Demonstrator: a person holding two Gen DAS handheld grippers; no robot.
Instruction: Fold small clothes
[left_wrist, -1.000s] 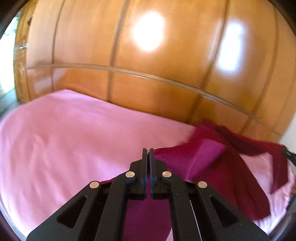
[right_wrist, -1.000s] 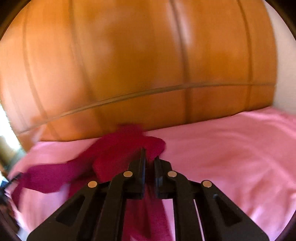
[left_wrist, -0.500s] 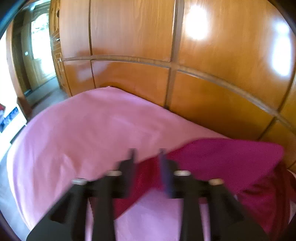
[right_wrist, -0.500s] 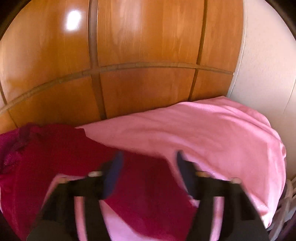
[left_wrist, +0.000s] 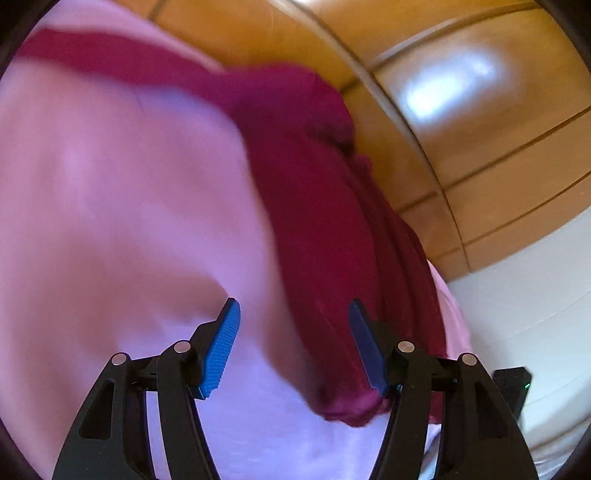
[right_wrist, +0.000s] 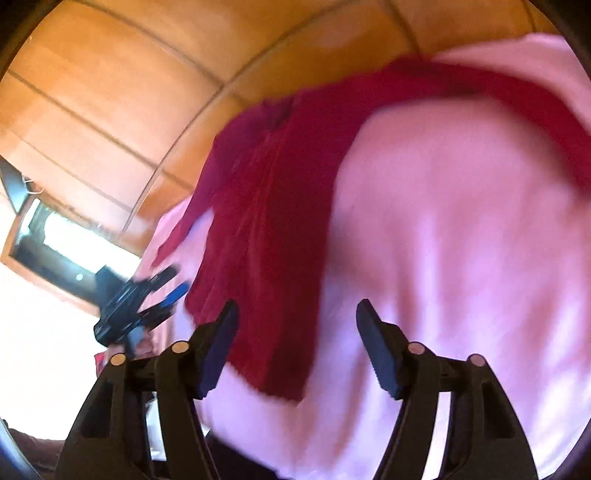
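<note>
A dark red garment (left_wrist: 325, 221) lies stretched out on the pink bed sheet (left_wrist: 110, 221), blurred by motion. My left gripper (left_wrist: 293, 302) hovers over its near end, blue pads apart and jaws opening. The cloth lies below the right finger and nothing is pinched. In the right wrist view the same garment (right_wrist: 273, 221) runs from the wooden wall down toward my right gripper (right_wrist: 297, 302). Its jaws are closing but still wide, with the garment's end below the gap near the left finger and untouched by the pads. The left gripper (right_wrist: 173, 283) shows at that view's left edge.
Glossy wooden wardrobe panels (left_wrist: 480, 110) rise right behind the bed. A white wall (left_wrist: 535, 295) lies to the right, with a black device showing a green light (left_wrist: 513, 387) in front of it. A bright opening in a wooden frame (right_wrist: 55, 240) sits at the far left.
Both grippers were shut at the garment a second ago and now stand open. Both have dropped, tipped down toward the bed and rolled. The garment now lies stretched along the sheet.
</note>
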